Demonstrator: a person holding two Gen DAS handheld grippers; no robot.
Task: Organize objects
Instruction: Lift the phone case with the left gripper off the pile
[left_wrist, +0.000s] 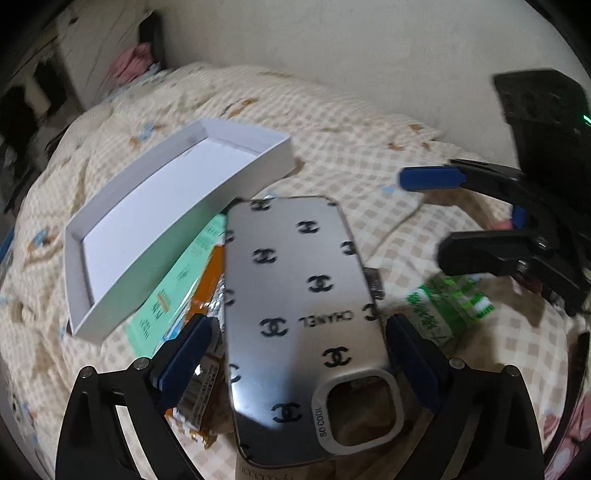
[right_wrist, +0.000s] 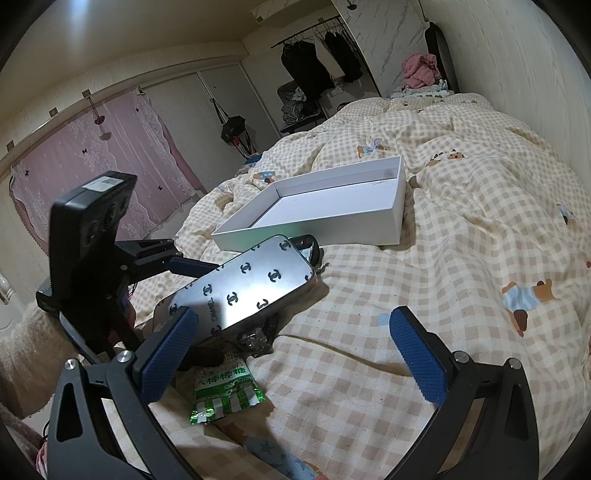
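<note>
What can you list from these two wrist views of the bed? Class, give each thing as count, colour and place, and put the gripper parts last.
phone case: one, mirror-silver with black logos, lying on the pile of packets, between the left gripper's open fingers.
white box: one, white, open and empty, on the quilt behind the phone case.
green packet: one, green and white, on the quilt near the right gripper.
mint box: one, mint green, partly under the white box and the phone case.
orange packet: one, orange, under the phone case.
quilt: one, cream check with bear prints, covering the bed.
pink curtain: one, pink, on the far wall.
dark clothes: several, black, hanging on a rail.
left gripper: one, black with blue pads, open around the phone case.
right gripper: one, black with blue pads, open, empty.
</note>
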